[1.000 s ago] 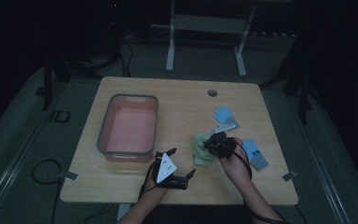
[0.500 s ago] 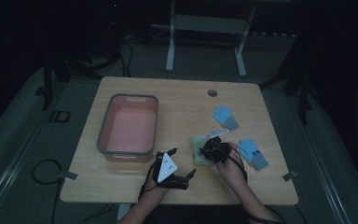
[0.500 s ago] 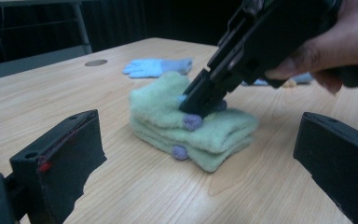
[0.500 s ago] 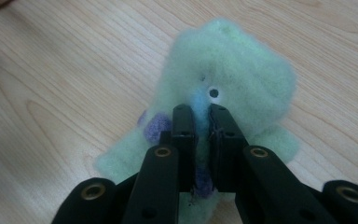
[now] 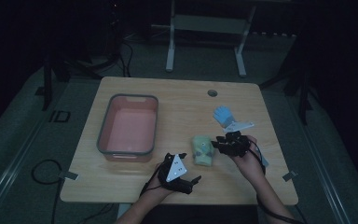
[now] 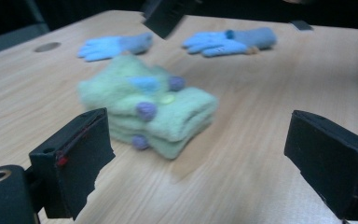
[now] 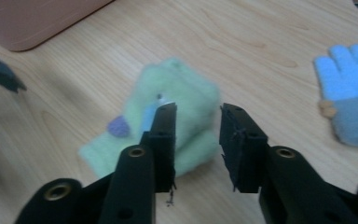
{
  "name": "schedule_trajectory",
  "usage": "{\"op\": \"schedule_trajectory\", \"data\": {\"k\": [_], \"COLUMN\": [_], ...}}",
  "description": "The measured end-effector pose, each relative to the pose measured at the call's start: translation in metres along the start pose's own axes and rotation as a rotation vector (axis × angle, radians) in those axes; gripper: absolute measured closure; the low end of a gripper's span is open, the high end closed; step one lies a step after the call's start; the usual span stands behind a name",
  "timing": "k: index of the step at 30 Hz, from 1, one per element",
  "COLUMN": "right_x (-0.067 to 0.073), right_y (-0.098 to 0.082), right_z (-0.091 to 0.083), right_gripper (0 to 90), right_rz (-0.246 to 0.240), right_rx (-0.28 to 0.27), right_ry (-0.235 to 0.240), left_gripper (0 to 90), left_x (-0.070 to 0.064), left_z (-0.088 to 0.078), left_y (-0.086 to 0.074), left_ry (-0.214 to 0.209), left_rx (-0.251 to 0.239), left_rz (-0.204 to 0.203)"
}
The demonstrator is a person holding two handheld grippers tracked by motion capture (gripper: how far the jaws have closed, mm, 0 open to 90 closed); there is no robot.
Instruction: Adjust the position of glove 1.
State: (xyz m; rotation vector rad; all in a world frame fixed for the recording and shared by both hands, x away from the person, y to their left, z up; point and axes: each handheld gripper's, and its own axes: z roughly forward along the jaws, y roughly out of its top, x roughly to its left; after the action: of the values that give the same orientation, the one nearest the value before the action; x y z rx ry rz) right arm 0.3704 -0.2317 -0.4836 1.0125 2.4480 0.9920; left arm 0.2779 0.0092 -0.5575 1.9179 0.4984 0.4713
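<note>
On the dim table, the left gripper waits near the front edge, jaws wide and empty. Just beyond, the folded green gloves lie blurred, freed from the right gripper, whose jaws have just been opening and have backed off rightward. A blue glove lies farther back.

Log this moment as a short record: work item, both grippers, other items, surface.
work item: folded green glove, lying on the table
right gripper: jaws have just been opening, part open, right beside the glove, nothing clamped
left gripper: jaws wide open, empty, pointed toward the glove
other items: blue glove; second blue glove; pink bin, nothing visible inside
surface: light wooden table
</note>
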Motion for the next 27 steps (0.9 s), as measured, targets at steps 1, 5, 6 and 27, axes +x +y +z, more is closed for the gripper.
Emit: {"op": "schedule_trajectory", "data": {"k": [1,5,6,27], "right_x": [-0.004,-0.013,-0.014,-0.037], "right_y": [-0.001,-0.004,-0.004,-0.003], "right_z": [0.0,0.004,0.005,0.071], "right_gripper": [65.3,64.1,64.1,46.2], "right_rz": [0.007,0.017,0.018,0.067], "right_rx": [-0.006,-0.011,-0.003,0.082], "right_ry": [0.011,0.065,0.069,0.239], "left_gripper": [7.5,14.9,14.9,37.6], "left_x": [0.0,0.003,0.004,0.021], "left_z": [0.001,0.005,0.007,0.065], "left_y": [0.001,0.004,0.006,0.017], "left_ry": [-0.001,-0.019,-0.02,-0.137], "left_rx": [0.008,0.035,0.044,0.219], "left_rz": [0.0,0.01,0.018,0.23]}}
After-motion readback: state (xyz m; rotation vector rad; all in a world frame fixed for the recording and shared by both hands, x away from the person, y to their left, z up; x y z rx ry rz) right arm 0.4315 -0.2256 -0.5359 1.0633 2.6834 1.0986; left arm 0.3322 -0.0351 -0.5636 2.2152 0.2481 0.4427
